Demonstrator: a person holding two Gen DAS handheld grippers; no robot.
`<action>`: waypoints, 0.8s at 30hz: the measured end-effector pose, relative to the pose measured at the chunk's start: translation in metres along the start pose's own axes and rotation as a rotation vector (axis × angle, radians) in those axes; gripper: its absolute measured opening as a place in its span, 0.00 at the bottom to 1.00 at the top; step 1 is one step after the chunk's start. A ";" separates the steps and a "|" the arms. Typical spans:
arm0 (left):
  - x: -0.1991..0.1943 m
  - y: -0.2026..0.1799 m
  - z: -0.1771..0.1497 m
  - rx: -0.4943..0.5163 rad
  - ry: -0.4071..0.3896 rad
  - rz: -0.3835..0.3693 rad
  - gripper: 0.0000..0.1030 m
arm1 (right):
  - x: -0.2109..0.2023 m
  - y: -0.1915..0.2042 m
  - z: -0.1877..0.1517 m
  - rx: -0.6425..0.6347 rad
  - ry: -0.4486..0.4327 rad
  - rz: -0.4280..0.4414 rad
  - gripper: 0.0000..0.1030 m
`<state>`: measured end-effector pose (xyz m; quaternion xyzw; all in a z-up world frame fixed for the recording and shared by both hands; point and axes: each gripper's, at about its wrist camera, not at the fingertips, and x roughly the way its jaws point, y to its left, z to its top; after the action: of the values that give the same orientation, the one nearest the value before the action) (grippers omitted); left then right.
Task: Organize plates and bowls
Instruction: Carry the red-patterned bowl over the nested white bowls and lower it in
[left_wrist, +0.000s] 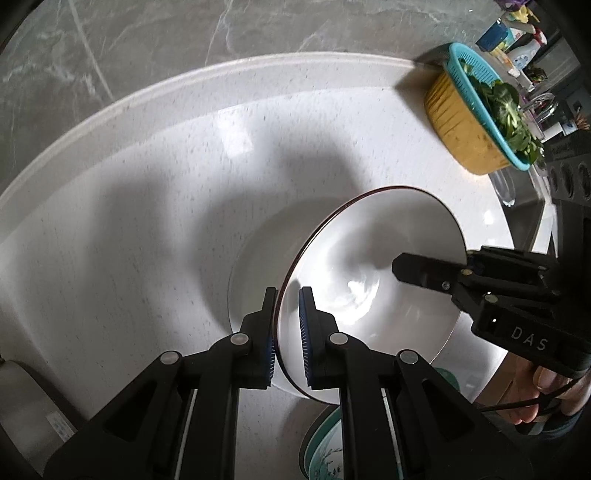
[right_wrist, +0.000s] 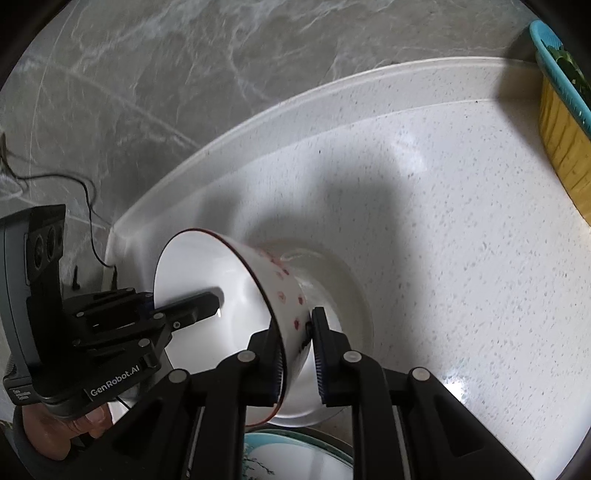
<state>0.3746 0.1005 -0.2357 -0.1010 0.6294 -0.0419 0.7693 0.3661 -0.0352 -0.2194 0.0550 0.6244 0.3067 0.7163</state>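
Above speckled white surface (right_wrist: 461, 229), near its back edge: tilted red-dotted bowl (right_wrist: 221, 280), both claws clamped on opposite rims, left claw (left_wrist: 287, 332), right claw (right_wrist: 299, 354). Glazed ceramic: stiff, slippery, breakable; rim grip suits.

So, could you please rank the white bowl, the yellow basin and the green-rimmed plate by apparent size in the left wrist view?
1. white bowl, though it is nearest the camera.
2. yellow basin, farther off, so its true size is unsure.
3. green-rimmed plate, mostly hidden by the left gripper; unrankable really.
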 end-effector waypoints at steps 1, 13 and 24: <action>0.003 0.001 -0.005 -0.004 0.003 0.001 0.09 | 0.001 0.002 -0.002 -0.011 -0.002 -0.013 0.16; 0.014 -0.002 -0.032 0.002 -0.002 0.018 0.09 | 0.021 0.014 -0.008 -0.080 -0.009 -0.111 0.16; 0.013 -0.006 -0.023 -0.014 -0.044 0.031 0.11 | 0.026 0.027 -0.011 -0.172 -0.034 -0.199 0.14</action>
<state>0.3548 0.0893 -0.2517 -0.0977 0.6140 -0.0234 0.7829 0.3469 -0.0031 -0.2318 -0.0633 0.5859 0.2855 0.7558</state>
